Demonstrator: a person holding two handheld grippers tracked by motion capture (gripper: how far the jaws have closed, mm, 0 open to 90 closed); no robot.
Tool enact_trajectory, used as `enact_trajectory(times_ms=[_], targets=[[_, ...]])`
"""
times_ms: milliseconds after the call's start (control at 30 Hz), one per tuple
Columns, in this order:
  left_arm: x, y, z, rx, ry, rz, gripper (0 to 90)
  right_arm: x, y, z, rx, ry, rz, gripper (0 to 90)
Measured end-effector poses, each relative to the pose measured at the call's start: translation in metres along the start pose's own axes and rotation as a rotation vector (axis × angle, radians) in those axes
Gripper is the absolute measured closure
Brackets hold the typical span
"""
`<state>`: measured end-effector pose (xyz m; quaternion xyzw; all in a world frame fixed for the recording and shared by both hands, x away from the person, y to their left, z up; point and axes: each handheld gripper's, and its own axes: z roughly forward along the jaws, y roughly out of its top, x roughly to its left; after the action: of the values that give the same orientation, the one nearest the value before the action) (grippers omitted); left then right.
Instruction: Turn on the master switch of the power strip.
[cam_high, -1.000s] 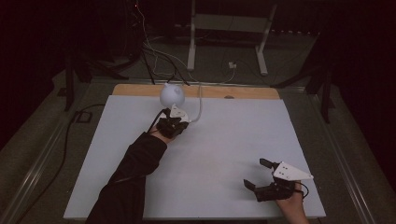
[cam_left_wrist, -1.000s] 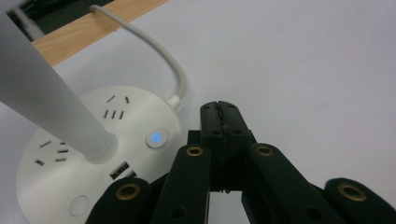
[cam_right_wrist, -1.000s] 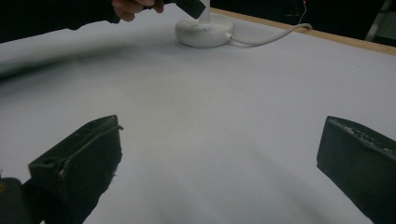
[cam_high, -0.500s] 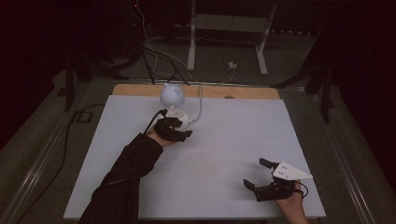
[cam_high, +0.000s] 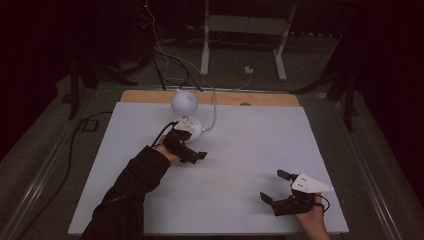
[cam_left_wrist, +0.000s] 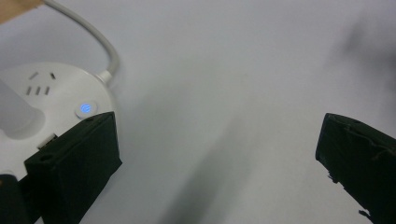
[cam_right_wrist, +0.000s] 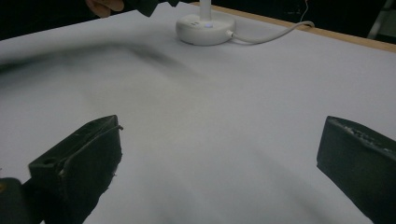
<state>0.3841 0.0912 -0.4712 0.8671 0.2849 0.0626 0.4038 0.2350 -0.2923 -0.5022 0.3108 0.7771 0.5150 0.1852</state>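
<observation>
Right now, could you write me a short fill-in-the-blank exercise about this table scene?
1. The button on the white lamp base glows ___.
2. The left tongs have their jaws ___.
3. The white cable plugs into the lamp's ___.
4. The right tongs hover over the ___ table cover.

Missing words: blue; open; base; white

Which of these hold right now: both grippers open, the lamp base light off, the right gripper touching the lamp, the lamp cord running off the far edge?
1. Both grippers are open. True: the left gripper and right gripper have their jaws spread on nothing.
2. The light on the lamp base is off. False: it glows blue.
3. The right gripper touches the lamp. False: it sits apart, near the table's near right corner.
4. The cord runs off the far edge. True.
</observation>
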Motion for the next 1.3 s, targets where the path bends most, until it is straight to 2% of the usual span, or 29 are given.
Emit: enact_trajectory(times_ms=[300, 533, 733, 1300], targets=[[-0.001, -0.011, -0.016, -0.007, -0.015, -0.013, 0.3, 0.001, 0.000, 0.001, 0.003, 0.001, -0.004, 0.0], [-0.001, -0.024, -0.037, -0.025, 0.008, -0.040, 0.3, 0.001, 0.000, 0.001, 0.004, 0.000, -0.005, 0.0], [-0.003, -0.034, -0.051, -0.025, 0.025, -0.044, 0.3, 0.002, 0.001, 0.001, 0.005, -0.002, -0.007, 0.0], [-0.016, -0.072, -0.076, -0.022, 0.052, -0.045, 0.3, 0.002, 0.001, 0.003, 0.011, -0.005, -0.010, 0.0]])
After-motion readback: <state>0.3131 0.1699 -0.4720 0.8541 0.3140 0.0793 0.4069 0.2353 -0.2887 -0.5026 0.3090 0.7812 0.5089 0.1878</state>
